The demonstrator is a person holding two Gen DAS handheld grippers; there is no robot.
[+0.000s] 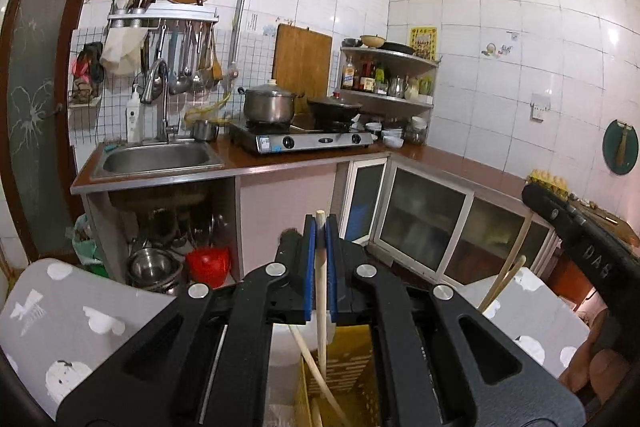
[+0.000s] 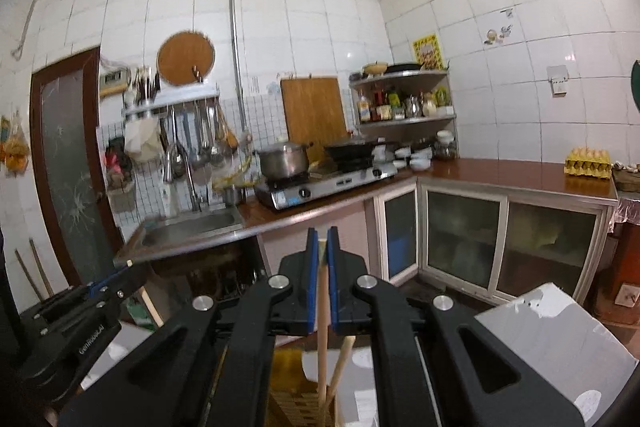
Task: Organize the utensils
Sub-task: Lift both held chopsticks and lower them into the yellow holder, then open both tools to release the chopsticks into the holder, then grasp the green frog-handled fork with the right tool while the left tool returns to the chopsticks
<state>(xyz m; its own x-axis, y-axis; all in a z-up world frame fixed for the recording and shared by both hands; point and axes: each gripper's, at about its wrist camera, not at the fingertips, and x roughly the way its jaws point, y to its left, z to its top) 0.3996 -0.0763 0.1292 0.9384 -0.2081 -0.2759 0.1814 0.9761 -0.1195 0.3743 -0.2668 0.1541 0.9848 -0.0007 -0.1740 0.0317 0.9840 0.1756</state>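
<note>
Left gripper (image 1: 320, 227): jaws clamped on chopstick (image 1: 321, 291) near top end; lower end hangs in yellow holder (image 1: 352, 359). Right gripper (image 2: 323, 241): pinching second chopstick (image 2: 322, 323) likewise. Judged light, stiff, smooth wood; may pivot. Grip high, keep vertical.

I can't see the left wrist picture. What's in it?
The left hand-held gripper is shut on a wooden chopstick above a yellow slotted utensil holder. Behind it is a kitchen with a steel sink, a pot on a gas stove and white tiled walls.
</note>
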